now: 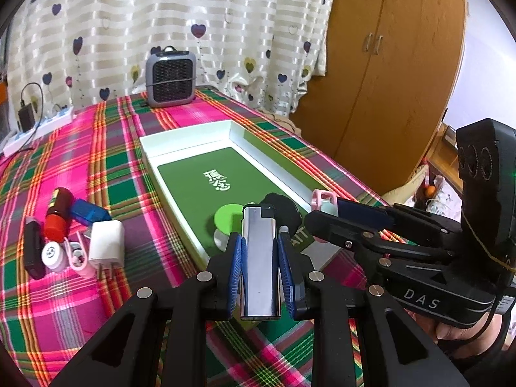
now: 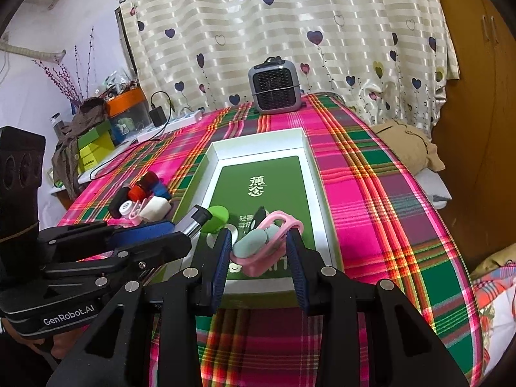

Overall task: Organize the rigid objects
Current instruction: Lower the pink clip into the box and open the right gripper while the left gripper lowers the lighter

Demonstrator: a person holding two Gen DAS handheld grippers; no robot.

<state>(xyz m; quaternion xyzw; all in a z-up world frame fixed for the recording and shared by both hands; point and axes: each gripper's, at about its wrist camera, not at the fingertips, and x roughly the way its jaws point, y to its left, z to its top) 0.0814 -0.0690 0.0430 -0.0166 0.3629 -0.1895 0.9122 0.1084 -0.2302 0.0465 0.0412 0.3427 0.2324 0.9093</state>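
Chrome-bodied lighter (image 1: 259,261) with a black cap sits pinched in my left gripper (image 1: 259,242), long axis running along the fingers toward the white-walled, green-floored tray (image 1: 151,151) just ahead. My right gripper (image 2: 259,242) clamps a pink plastic clip (image 2: 267,242) over the tray's near end; both only need lowering.

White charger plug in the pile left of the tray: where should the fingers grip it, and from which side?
Grip the white charger plug across its flat side faces, coming from above. It is a smooth cube with prongs toward the camera; the pink clip crowds its left, so lower sideways approaches look blocked.
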